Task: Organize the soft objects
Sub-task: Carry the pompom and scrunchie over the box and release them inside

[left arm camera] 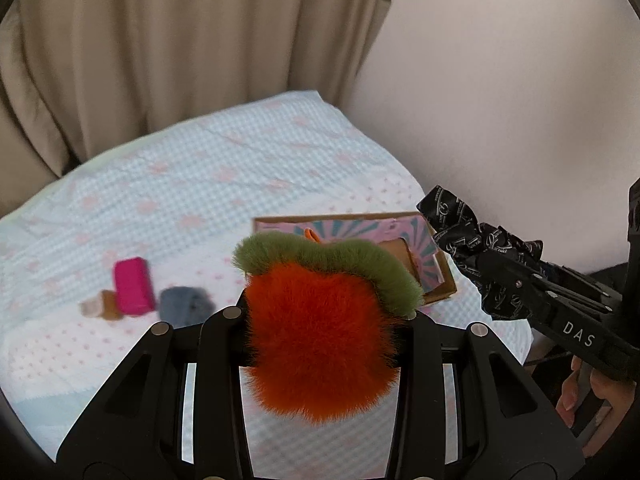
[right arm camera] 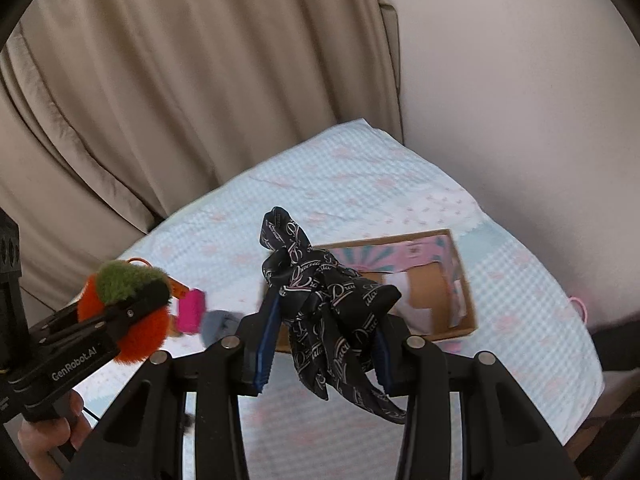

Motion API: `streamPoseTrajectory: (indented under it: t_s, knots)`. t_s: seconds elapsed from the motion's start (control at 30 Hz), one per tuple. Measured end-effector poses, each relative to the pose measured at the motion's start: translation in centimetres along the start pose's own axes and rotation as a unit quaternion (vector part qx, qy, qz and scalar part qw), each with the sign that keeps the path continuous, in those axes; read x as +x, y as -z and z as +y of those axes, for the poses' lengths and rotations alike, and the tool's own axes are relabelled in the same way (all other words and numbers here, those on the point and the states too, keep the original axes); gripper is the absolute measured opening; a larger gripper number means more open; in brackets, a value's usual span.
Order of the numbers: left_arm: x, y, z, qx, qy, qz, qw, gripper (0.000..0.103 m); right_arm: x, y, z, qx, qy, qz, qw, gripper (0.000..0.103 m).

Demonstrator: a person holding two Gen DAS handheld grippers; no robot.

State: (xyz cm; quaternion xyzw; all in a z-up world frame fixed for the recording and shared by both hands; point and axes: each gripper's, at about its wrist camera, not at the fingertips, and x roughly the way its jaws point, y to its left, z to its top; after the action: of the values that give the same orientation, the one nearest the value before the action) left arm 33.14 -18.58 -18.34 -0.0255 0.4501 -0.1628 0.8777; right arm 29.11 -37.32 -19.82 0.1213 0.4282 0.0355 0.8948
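Observation:
My left gripper [left arm camera: 326, 320] is shut on a fluffy orange pom-pom with a green top [left arm camera: 320, 336], held above the bed; it also shows in the right wrist view [right arm camera: 124, 312]. My right gripper [right arm camera: 326, 340] is shut on a crumpled black printed scarf [right arm camera: 324, 300], held above the near left edge of an open cardboard box [right arm camera: 432, 284]. The scarf [left arm camera: 480, 256] and the box [left arm camera: 436, 276] show in the left wrist view too. A pink roll [left arm camera: 134, 286], a grey roll [left arm camera: 184, 306] and a small brown-and-beige roll [left arm camera: 100, 306] lie on the bed to the left.
The bed has a light blue checked cover with pink motifs [left arm camera: 200, 184]. Beige curtains [left arm camera: 160, 48] hang behind it and a pale wall [left arm camera: 500, 80] stands at the right. The box has a pink and teal lining. A pink loop [right arm camera: 578, 306] lies at the bed's right edge.

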Motion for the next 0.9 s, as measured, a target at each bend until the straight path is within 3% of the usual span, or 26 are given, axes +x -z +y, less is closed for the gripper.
streamPoseTrajectory:
  t_s: [0.2,0.57,0.7,0.9]
  knots:
    - [7.9,-0.9,-5.2,-0.021,-0.012,0.048,0.9986,0.033,4.0,-2.2,-6.1,-0.016,-0.004,0.038,0.999,0.037]
    - [20.2,0.2,-6.9,-0.031,-0.034,0.144,0.9885,0.033,14.3,-3.1,-13.2,0.017,-0.030,0.115,0.993,0.037]
    - [26.1,1.2,-6.8,-0.039,-0.029,0.225,0.9731,0.033,17.3,-2.7,-14.8,0.050,-0.041,0.139,0.988,0.038]
    - [27.8,2.6,-6.9,-0.030,-0.036,0.246,0.9680,0.033,20.1,-1.5,-15.8,0.069,-0.047,0.181,0.980,0.038]
